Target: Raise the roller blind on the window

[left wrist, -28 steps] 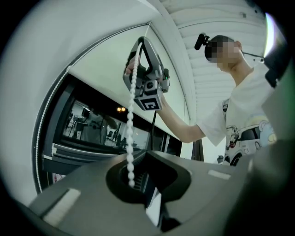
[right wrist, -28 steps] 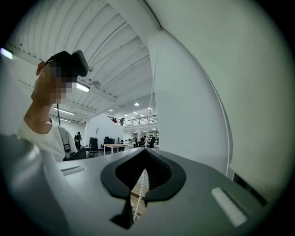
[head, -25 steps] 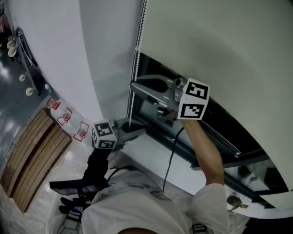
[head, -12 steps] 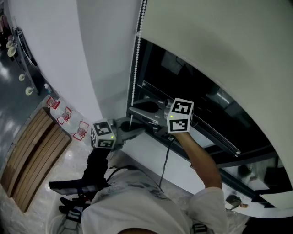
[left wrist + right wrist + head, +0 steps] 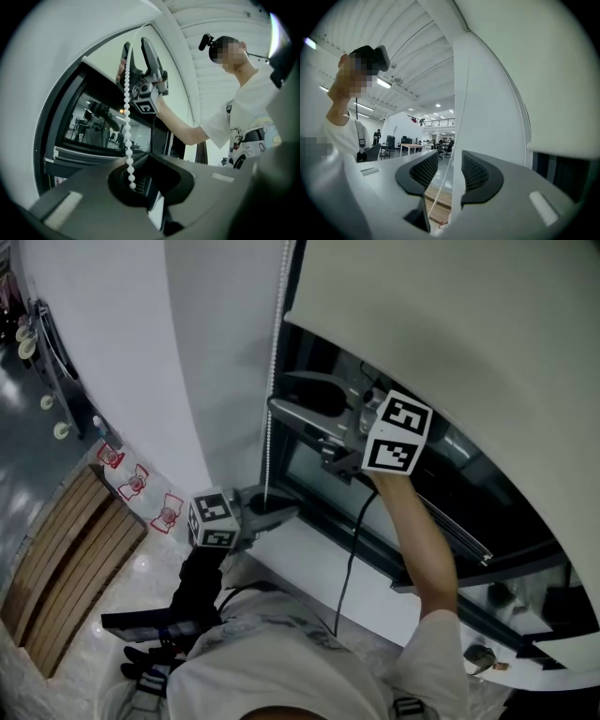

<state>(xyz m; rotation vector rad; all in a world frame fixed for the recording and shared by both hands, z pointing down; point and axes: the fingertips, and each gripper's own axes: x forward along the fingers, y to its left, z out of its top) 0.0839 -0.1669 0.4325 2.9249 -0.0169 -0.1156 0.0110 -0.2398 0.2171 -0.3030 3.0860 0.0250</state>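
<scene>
We've got the roller blind partway down the window, our right gripper up high with jaws that have just been opening and now stand apart, our left gripper lower, and the bead chain running loose through the right, clamped in the left.

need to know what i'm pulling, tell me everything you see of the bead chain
The bead chain is a string of small white balls, plastic by the look, hanging straight beside the blind. Its lower part ends inside the left tongs, shut on it. Higher up it runs between the right tongs, whose jaws have just been opening and stand apart, not pressing it.
</scene>
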